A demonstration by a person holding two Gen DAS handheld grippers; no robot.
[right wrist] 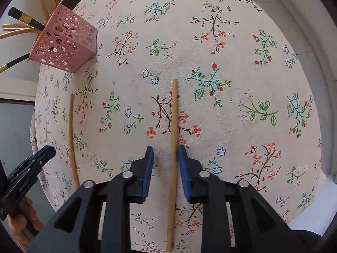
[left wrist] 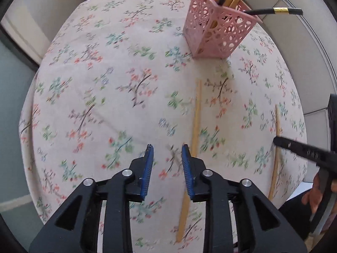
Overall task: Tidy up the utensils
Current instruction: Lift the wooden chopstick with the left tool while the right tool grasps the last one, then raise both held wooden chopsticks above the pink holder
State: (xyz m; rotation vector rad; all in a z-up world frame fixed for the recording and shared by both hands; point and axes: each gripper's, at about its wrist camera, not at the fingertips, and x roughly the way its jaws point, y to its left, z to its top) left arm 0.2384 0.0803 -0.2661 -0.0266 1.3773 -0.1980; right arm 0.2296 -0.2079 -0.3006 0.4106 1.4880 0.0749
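two chopsticks (right wrist: 174,147) (right wrist: 72,139), lying lengthwise, parallel

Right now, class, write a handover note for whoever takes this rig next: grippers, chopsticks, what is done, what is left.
Left gripper: open, empty, above the cloth, just left of one chopstick.
Right gripper: open, straddling the other chopstick, not yet closed.
Done: several chopsticks already stand in the pink holder.
Left: two loose chopsticks lie on the tablecloth; grasp each and drop it in the holder.
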